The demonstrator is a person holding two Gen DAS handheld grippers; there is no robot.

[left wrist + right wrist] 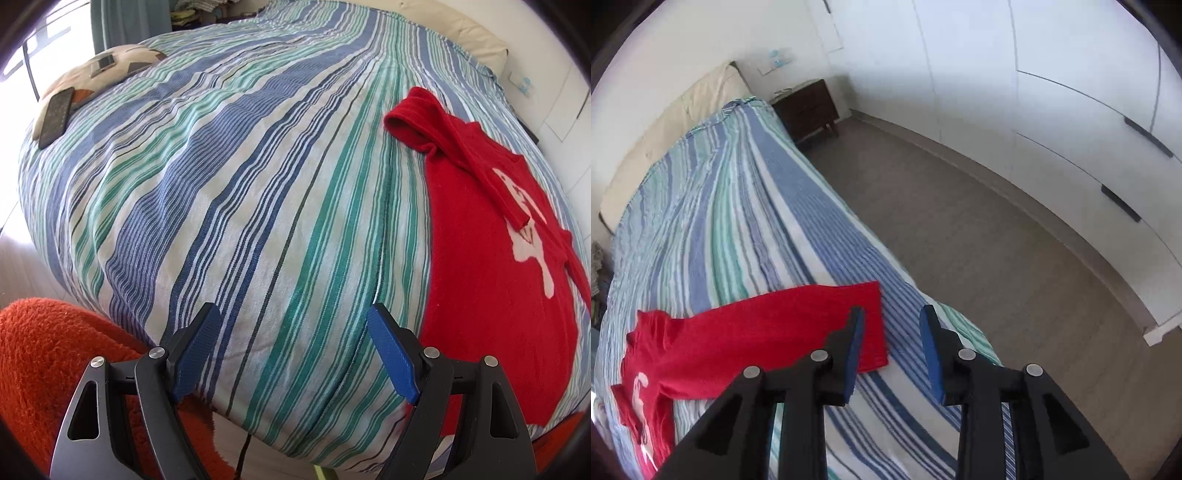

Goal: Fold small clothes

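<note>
A small red sweater (491,258) with a pale pink figure on its front is laid flat on the striped bedspread (258,206), at the right side of the left wrist view. One sleeve is folded across the chest over the pale figure, and the collar end lies toward the far side of the bed. In the right wrist view the same garment (757,339) is seen at the lower left, its straight hem edge turned toward the right, near the bed's edge.

The left gripper (293,354) is held above the near edge of the bed, its jaws spread wide with nothing between them; the sweater lies just right of its right finger. The right gripper (892,350) is held above the bed with its jaws partly apart and empty; its left finger overlaps the sweater's hem in the picture, but whether it touches cannot be told.

An orange fleecy fabric (40,365) is seen at the lower left. A patterned cushion (99,74) with a remote control (55,118) lies at the far left. A dark bedside cabinet (809,107) stands beyond the bed, and white wardrobe doors (1071,110) line the carpeted floor (979,236).
</note>
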